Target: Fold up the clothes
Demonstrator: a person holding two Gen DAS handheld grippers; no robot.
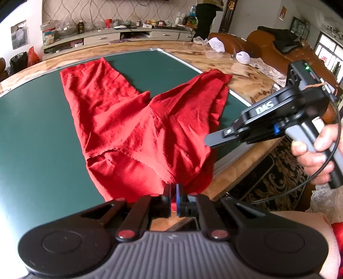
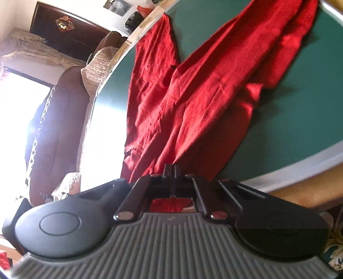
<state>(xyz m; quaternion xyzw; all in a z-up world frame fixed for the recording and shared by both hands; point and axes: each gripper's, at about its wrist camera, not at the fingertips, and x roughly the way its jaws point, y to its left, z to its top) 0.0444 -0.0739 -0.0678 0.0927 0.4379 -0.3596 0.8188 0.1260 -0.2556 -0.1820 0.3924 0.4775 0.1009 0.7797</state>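
The waistband of the red trousers [image 1: 133,120] vanishes behind the closed fingers of the left hand-held gripper [image 1: 174,198], so the pinched cloth cannot be seen. The right hand-held gripper [image 2: 171,171] likewise covers the hem it clamps, and its view is motion-blurred. A standing person [image 1: 205,19] beyond the worktop [image 1: 32,128] is cut off by the top edge.

Home living room: leather sofa [image 1: 268,47], cluttered sideboard [image 1: 120,36].
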